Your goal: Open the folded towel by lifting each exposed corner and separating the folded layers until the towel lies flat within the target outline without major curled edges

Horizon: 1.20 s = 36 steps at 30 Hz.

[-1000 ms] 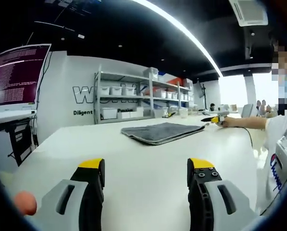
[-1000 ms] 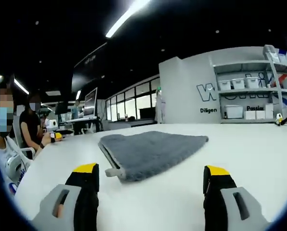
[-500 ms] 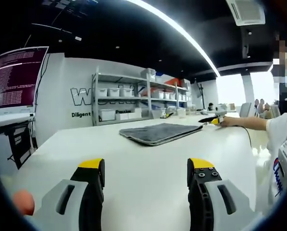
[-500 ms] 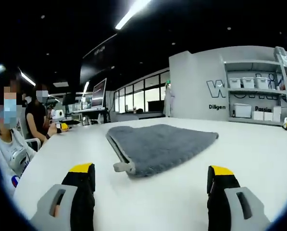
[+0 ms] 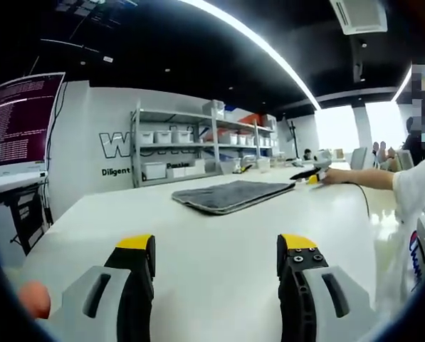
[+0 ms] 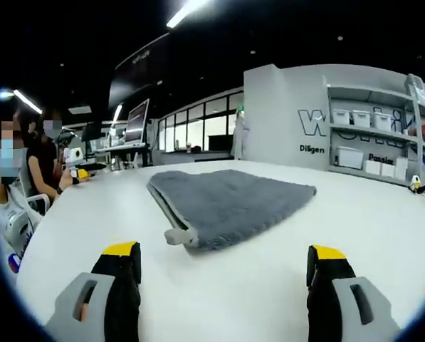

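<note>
A folded grey towel (image 5: 230, 195) lies flat on the white table (image 5: 212, 235), well ahead of my left gripper (image 5: 216, 256), whose yellow-tipped jaws stand wide apart with nothing between them. The same towel (image 6: 226, 203) shows closer in the right gripper view, its near corner with a small grey tag (image 6: 175, 236) pointing toward me. My right gripper (image 6: 223, 265) is open a short way in front of that corner, not touching the towel. The right gripper (image 5: 308, 175) also appears far off past the towel in the left gripper view.
Shelving (image 5: 191, 149) with white bins stands against the far wall. A monitor (image 5: 16, 121) sits at the left. A person's arm (image 5: 361, 178) reaches over the table on the right. Seated people (image 6: 27, 171) are at the table's left side in the right gripper view.
Both views have shifted slightly with the hands. The right gripper has come a little closer to the towel's near corner. The towel itself has not moved.
</note>
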Motion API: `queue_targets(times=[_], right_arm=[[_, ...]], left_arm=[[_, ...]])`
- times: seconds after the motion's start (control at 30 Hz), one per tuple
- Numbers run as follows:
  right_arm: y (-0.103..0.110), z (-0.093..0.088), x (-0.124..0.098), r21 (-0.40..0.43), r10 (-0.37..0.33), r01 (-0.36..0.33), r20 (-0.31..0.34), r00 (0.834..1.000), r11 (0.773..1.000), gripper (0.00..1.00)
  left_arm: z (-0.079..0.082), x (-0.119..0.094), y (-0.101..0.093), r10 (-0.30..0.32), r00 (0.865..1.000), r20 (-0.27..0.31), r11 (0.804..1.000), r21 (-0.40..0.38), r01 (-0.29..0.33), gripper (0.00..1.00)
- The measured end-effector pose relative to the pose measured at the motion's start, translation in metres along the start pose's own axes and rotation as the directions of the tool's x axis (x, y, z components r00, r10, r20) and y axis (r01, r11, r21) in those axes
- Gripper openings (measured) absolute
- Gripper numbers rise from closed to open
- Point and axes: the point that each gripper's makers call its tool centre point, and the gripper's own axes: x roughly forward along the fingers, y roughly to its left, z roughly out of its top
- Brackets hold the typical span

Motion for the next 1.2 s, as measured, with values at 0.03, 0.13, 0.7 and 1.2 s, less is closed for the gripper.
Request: queue_targets(times=[0.03, 0.13, 0.7, 1.2], right_arm=[[0.005, 0.002, 0.0, 0.005, 0.006, -0.006, 0.011, 1.0, 1.0, 0.99], [0.016, 0.006, 0.002, 0.011, 0.009, -0.01, 0.029, 1.0, 1.0, 0.99], [0.161, 0.04, 0.115, -0.112, 0.218, -0.209, 0.073, 0.973, 0.971, 0.89], [0.22, 0.045, 0.243, -0.192, 0.316, -0.319, -0.048, 0.947, 0.928, 0.79]], left_arm=[[0.0, 0.0, 0.0, -0.001, 1.0, 0.0, 1.0, 0.0, 0.001, 0.69], [-0.001, 0.001, -0.002, -0.019, 1.0, 0.003, 1.0, 0.0, 0.019, 0.69], [-0.004, 0.0, -0.017, -0.065, 0.998, 0.005, 0.997, 0.039, 0.065, 0.68], [-0.003, -0.002, -0.018, -0.07, 0.997, 0.021, 0.997, 0.017, 0.069, 0.67]])
